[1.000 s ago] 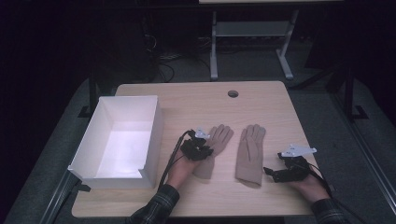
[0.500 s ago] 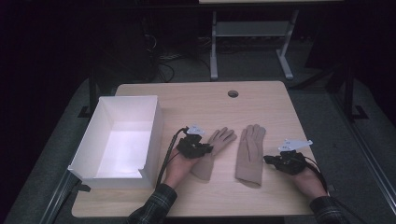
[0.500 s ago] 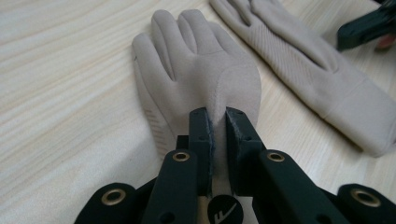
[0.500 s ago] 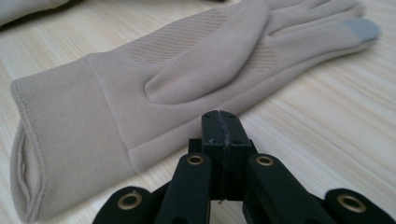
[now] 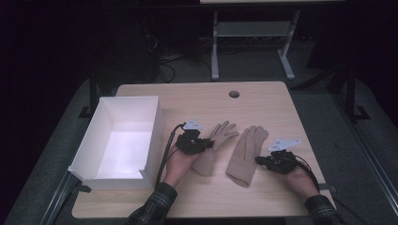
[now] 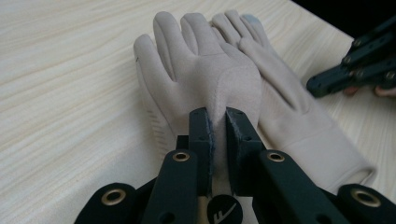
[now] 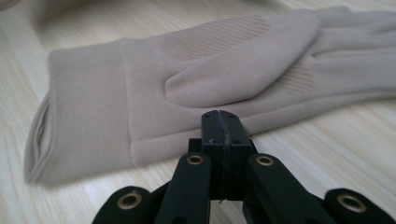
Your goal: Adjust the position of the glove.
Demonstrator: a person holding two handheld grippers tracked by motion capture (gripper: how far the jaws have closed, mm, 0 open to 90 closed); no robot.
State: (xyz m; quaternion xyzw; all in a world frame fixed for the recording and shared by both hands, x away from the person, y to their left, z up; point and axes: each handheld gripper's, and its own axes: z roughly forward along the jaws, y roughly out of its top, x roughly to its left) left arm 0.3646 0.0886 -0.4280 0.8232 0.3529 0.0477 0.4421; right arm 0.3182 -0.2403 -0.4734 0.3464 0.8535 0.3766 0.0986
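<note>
Two beige gloves lie side by side on the wooden table (image 5: 197, 103), fingers pointing away from me. My left gripper (image 5: 208, 143) (image 6: 218, 116) is shut on a pinched fold of the left glove (image 5: 220, 133) (image 6: 201, 60) near its palm, and the fabric rises between the pads. The right glove (image 5: 244, 154) (image 7: 187, 79) lies flat, cuff toward me. My right gripper (image 5: 259, 160) (image 7: 219, 116) is shut with nothing between its pads, its tips at that glove's edge just below the thumb. The left gripper view also has the right glove (image 6: 299, 107) and the right gripper (image 6: 355, 60) beyond it.
An open white box (image 5: 126, 110) stands at the table's left side, just left of my left hand. A round cable hole (image 5: 233, 94) sits near the far edge. Behind the table stand a metal frame and cables on the dark floor.
My right hand has slid left up to the right glove's edge. The left hand stays at the left glove, raised slightly with the fabric.
</note>
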